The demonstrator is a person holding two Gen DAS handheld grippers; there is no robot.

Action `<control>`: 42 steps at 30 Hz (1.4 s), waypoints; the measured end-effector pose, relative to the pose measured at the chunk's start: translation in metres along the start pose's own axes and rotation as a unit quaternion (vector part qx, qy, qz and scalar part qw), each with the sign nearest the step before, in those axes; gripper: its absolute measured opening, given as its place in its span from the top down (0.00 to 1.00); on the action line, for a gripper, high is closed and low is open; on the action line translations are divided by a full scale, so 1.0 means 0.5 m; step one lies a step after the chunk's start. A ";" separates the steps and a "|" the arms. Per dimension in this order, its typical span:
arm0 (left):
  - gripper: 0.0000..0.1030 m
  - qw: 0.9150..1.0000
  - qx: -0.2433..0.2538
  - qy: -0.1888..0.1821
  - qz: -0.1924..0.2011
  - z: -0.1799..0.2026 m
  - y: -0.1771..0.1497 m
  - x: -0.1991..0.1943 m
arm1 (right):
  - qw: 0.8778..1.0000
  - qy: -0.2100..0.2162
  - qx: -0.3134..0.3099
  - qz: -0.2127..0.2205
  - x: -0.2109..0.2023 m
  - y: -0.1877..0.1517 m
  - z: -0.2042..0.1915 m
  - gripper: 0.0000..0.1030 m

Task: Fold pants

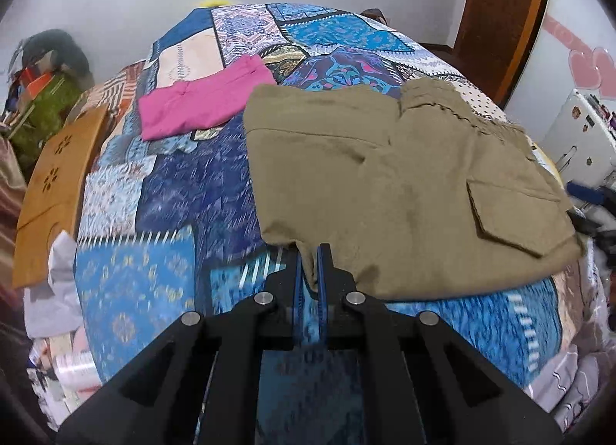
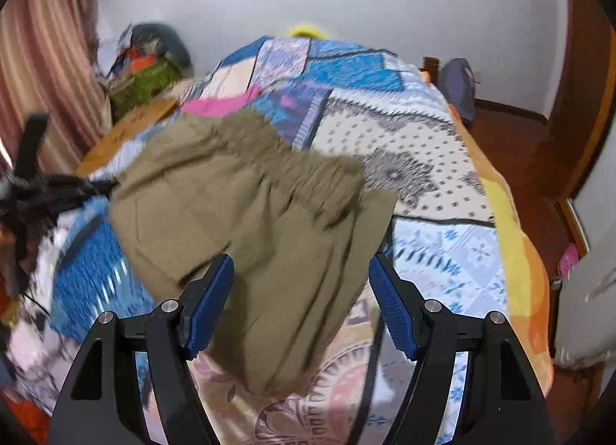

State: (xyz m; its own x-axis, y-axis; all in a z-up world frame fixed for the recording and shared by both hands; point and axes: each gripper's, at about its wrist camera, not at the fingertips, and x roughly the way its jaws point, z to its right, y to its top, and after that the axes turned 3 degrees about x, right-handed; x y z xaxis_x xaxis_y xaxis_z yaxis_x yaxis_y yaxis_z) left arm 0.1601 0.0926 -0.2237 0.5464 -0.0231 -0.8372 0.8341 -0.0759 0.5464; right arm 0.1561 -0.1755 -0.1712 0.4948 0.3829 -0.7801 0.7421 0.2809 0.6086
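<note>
Olive khaki pants (image 1: 404, 183) with a flap pocket lie partly folded on the patterned bedspread (image 1: 161, 214). My left gripper (image 1: 311, 252) is shut on the near edge of the pants. In the right wrist view the same pants (image 2: 250, 221) drape between my blue pads. My right gripper (image 2: 302, 271) is open, one finger on each side of the cloth, not pinching it. The left gripper also shows at the far left of that view (image 2: 50, 185), blurred.
Folded pink pants (image 1: 200, 102) lie further back on the bed. A wooden board (image 1: 57, 191) leans at the bed's left side. Clutter and a green bag (image 1: 46, 102) stand at the left. A white fridge (image 1: 577, 137) stands at the right.
</note>
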 end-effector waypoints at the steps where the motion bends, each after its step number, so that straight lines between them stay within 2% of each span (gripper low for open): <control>1: 0.92 1.000 -0.002 -0.001 0.001 -0.001 -0.007 -0.004 | 1.000 -0.008 -0.005 -0.005 0.012 -0.007 -0.002 0.34; 4: 0.92 1.000 -0.011 0.005 0.000 -0.006 -0.029 -0.003 | 1.000 -0.006 0.014 -0.002 0.025 -0.010 0.013 0.34; 8: 0.93 0.999 -0.015 0.047 -0.022 -0.022 -0.053 0.014 | 0.999 -0.034 0.018 -0.005 0.038 0.010 0.036 0.34; 11: 0.93 0.998 -0.018 0.047 -0.027 -0.040 -0.060 0.004 | 0.999 -0.026 0.031 -0.015 0.034 0.017 0.043 0.37; 13: 0.93 0.999 -0.013 0.049 -0.016 -0.046 -0.053 -0.016 | 0.999 -0.031 0.013 -0.013 0.021 0.019 0.027 0.40; 18: 0.92 0.999 0.015 0.017 0.034 -0.020 0.014 -0.082 | 1.000 -0.011 -0.011 0.017 -0.018 0.042 -0.009 0.40; 23: 0.91 0.995 0.056 -0.049 0.071 0.062 0.094 -0.101 | 0.998 0.043 -0.008 0.049 -0.026 0.085 -0.043 0.40; 25: 0.91 0.992 0.069 -0.080 0.069 0.101 0.116 -0.082 | 0.997 0.067 -0.001 0.049 -0.011 0.094 -0.050 0.40; 27: 0.91 0.990 0.080 -0.095 0.062 0.131 0.127 -0.054 | 0.996 0.082 0.002 0.040 0.012 0.098 -0.058 0.42; 31: 0.91 0.990 0.106 -0.096 0.022 0.182 0.138 0.038 | 0.996 0.093 0.003 0.000 0.073 0.087 -0.062 0.45; 33: 0.91 0.990 0.107 -0.086 0.010 0.182 0.136 0.076 | 0.996 0.088 0.001 -0.007 0.088 0.075 -0.054 0.45; 35: 0.91 0.990 0.098 -0.099 0.010 0.167 0.135 0.095 | 0.997 0.078 -0.013 -0.005 0.088 0.064 -0.048 0.45; 37: 0.91 0.989 0.083 -0.118 0.012 0.148 0.134 0.098 | 0.997 0.079 -0.017 -0.002 0.078 0.057 -0.041 0.47; 42: 0.91 0.990 0.092 -0.104 0.017 0.123 0.115 0.080 | 0.996 0.085 0.002 -0.002 0.049 0.038 -0.016 0.47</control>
State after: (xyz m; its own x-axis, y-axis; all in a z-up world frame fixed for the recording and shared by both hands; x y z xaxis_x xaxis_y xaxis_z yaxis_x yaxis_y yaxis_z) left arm 0.2253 0.0258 -0.2271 0.5301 -0.2313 -0.8158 0.7775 -0.2513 0.5765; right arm 0.1786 -0.1535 -0.1778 0.4079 0.5253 -0.7468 0.7463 0.2794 0.6042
